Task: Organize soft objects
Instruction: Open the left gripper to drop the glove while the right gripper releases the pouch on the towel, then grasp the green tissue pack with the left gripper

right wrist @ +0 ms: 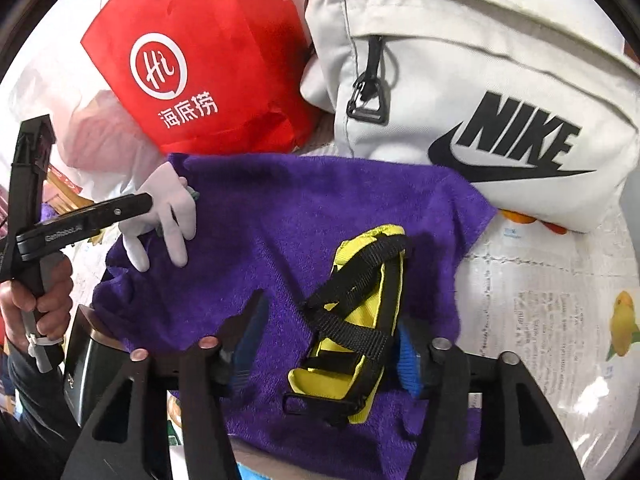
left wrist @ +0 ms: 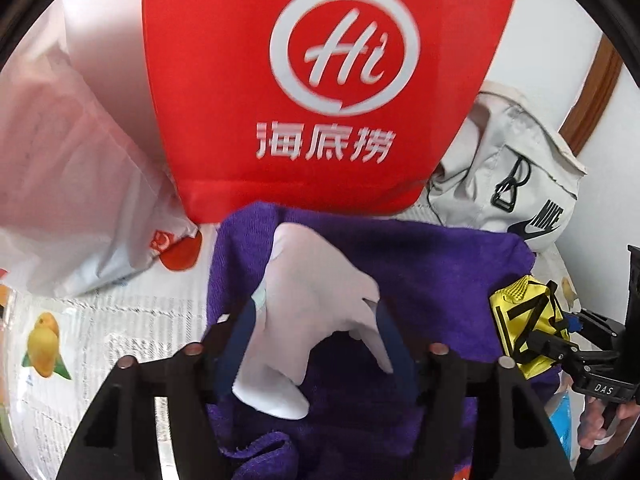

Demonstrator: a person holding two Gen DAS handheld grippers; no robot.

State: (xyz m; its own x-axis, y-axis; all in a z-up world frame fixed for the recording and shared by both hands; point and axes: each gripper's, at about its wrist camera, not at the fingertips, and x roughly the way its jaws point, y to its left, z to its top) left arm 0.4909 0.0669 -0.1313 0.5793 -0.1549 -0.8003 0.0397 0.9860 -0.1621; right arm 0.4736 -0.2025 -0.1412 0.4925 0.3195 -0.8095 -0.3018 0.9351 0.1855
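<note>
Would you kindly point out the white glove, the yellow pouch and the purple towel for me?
white glove (left wrist: 320,300): left wrist view, on its palm.
yellow pouch (right wrist: 374,300): right wrist view, on yellow fabric between the black straps.
purple towel (right wrist: 280,216): right wrist view, on its bare middle.

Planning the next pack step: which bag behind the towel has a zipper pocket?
The white Nike bag, right of the red paper bag; a black zipper pull hangs on its front.

Each black claw (left wrist: 316,344) (right wrist: 324,344) is fitted with blue pads (right wrist: 408,364) and round metal pins (left wrist: 438,349); "DAS" lettering is printed on one handle; a dark sleeve (right wrist: 24,392) is worn.
</note>
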